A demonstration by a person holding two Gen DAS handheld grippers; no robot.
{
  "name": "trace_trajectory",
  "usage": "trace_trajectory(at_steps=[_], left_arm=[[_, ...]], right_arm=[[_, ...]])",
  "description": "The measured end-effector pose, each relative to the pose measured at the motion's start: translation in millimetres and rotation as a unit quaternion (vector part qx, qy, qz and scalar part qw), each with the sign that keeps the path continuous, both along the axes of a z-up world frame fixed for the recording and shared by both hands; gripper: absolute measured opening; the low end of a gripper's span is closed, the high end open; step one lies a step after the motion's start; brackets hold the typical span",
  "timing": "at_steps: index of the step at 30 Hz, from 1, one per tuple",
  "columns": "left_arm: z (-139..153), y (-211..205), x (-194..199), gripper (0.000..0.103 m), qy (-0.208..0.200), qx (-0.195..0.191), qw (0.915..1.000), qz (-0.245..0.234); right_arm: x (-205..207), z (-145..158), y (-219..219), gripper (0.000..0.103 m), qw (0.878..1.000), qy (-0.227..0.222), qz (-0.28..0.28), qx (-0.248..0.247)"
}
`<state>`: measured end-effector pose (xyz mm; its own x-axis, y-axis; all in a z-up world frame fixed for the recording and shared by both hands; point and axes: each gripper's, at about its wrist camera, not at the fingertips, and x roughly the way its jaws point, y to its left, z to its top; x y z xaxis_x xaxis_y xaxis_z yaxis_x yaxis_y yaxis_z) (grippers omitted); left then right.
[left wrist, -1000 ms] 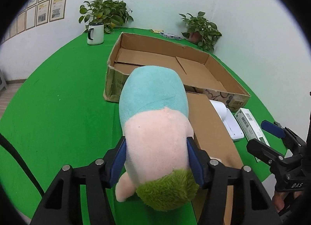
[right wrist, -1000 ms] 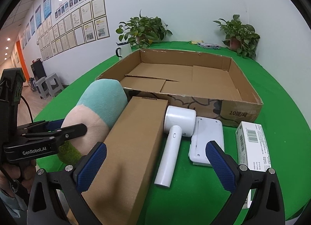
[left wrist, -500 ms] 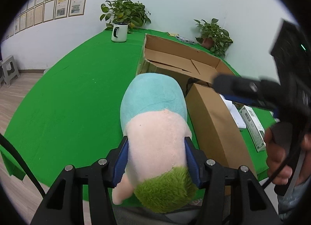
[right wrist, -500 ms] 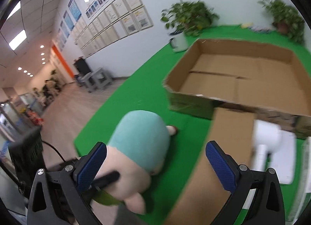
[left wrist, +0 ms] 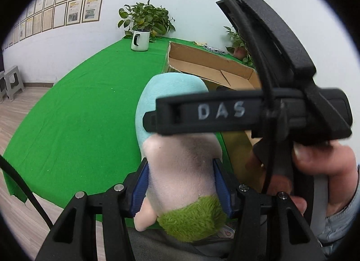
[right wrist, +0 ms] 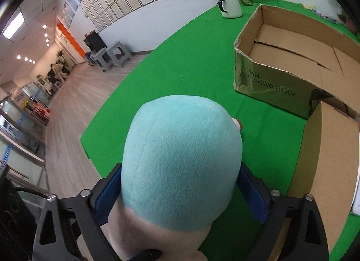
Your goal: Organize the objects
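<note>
My left gripper point(left wrist: 181, 184) is clamped on the pink lower body of a plush toy point(left wrist: 177, 148), its blue pads pressed into both sides just above the toy's green tuft. My right gripper point(right wrist: 180, 193) straddles the same toy higher up, around its rounded teal top; its jaws are closing, with the toy between them, and its blue pads sit right at the fabric, though I cannot tell whether they press in yet. In the left wrist view the right tool's black body crosses in front of the toy, with the person's hand point(left wrist: 324, 171) wrapped around its handle.

The toy is held at the near edge of the desk point(right wrist: 198, 58), which is covered in green cloth. Beyond it, toward the far right corner, an open cardboard box point(right wrist: 265, 80) stands with nothing visible inside. A closed brown carton point(right wrist: 326, 159) lies just right of the toy, between it and the open box. A white mug point(right wrist: 230, 5) stands near the far edge, in front of a potted plant.

I judge this step as a handover of the toy between my two tools. Next, I need the right pads firmly seated before the left lets go, then a lift over the box wall
</note>
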<state>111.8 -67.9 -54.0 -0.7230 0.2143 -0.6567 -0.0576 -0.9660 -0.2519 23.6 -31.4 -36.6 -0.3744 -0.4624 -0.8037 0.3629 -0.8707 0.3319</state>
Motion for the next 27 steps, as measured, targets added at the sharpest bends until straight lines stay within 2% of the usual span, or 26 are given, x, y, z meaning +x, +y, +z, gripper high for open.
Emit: trace_trajectory(at_steps=[4,9,14,21,27], left_arm=[[-1,-4,-4,0.052,0.003,0.006,1.0000,0.003],[4,1,-7,0.050,0.014,-0.013,0.9998,0.001],[14,13,-4,0.048,0.036,-0.037,0.9986,-0.005],[50,37,-21,0.048,0.103,-0.061,0.9920,-0.039],[94,61,-53,0.048,0.173,-0.080,0.9788,-0.074]], right_arm=[[0,-3,-2,0.081,1.000,0.012,-0.002,0.010],[7,0,-3,0.071,1.000,0.024,-0.003,0.008],[12,10,15,0.068,0.999,0.038,-0.016,-0.029],[18,60,53,0.068,0.991,0.113,-0.048,-0.050],[13,127,93,0.067,0.977,0.187,-0.088,-0.044]])
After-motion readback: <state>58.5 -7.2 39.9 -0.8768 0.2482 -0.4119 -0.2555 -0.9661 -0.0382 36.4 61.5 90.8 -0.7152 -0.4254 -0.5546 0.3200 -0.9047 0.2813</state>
